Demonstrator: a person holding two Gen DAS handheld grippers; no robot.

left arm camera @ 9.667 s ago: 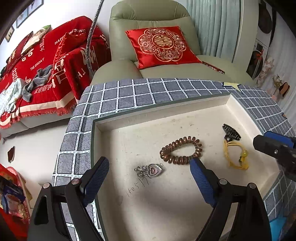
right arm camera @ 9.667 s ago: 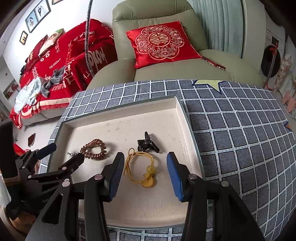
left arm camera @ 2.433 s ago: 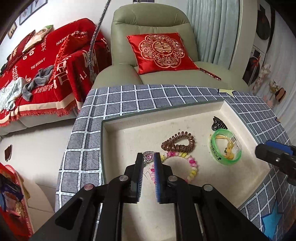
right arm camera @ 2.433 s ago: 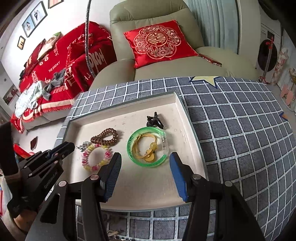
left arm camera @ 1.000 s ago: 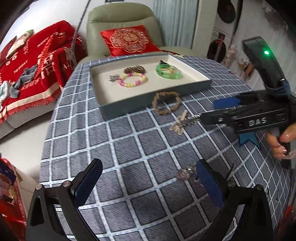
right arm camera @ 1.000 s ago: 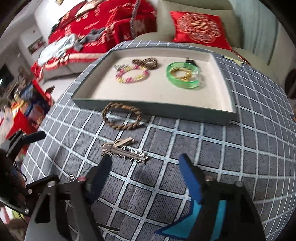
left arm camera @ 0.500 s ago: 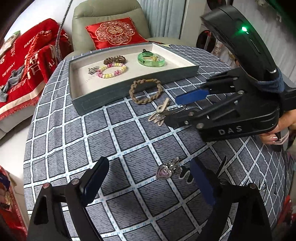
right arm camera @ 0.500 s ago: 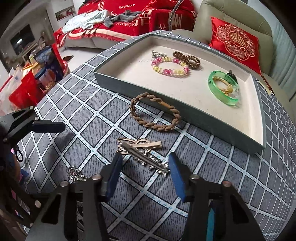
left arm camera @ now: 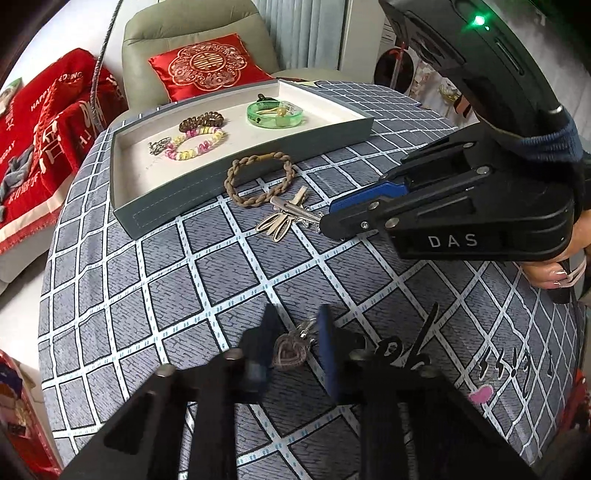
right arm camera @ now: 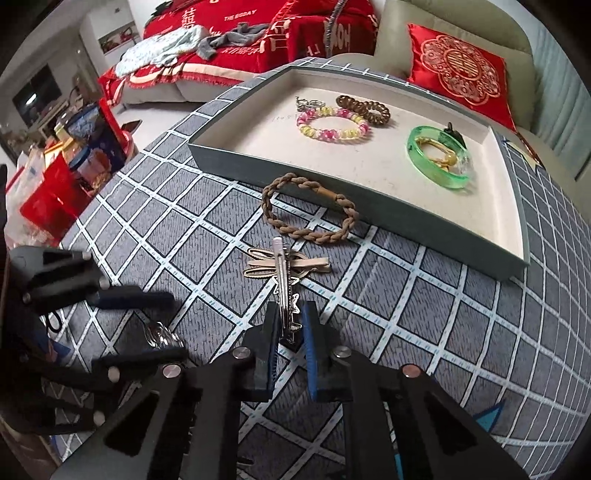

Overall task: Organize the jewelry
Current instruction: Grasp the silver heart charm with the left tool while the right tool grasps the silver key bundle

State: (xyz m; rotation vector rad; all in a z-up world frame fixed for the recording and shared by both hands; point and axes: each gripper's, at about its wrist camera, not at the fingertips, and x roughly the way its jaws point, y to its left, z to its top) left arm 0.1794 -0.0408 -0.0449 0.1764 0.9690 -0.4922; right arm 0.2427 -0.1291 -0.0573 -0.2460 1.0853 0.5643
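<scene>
On the checked tablecloth my left gripper (left arm camera: 297, 343) has its jaws closing on a pink heart pendant (left arm camera: 290, 352), both pads against it. My right gripper (right arm camera: 290, 332) is closing too, and its pads pinch the near end of a silver hair clip (right arm camera: 282, 291). That clip lies across a gold dragonfly clip (right arm camera: 306, 264). A brown braided bracelet (right arm camera: 308, 212) leans on the front wall of the grey tray (right arm camera: 406, 236). The tray holds a pink-and-yellow bead bracelet (right arm camera: 330, 123), a brown spiral hair tie (right arm camera: 364, 107) and a green bangle (right arm camera: 439, 162). From the left wrist view, the right gripper (left arm camera: 328, 216) comes in from the right.
A person's hand (left arm camera: 546, 273) holds the right gripper's handle. Dark lettering (left arm camera: 402, 350) is printed on the cloth by the left gripper. Beyond the table's far edge stand a green armchair (left arm camera: 199, 22) with a red cushion and a red-covered sofa (right arm camera: 229, 40). Red bags (right arm camera: 62, 184) sit on the floor.
Both pairs of jaws have come together, the left around the heart pendant, the right onto the silver clip's end. Both grippers have come closer to the cloth.
</scene>
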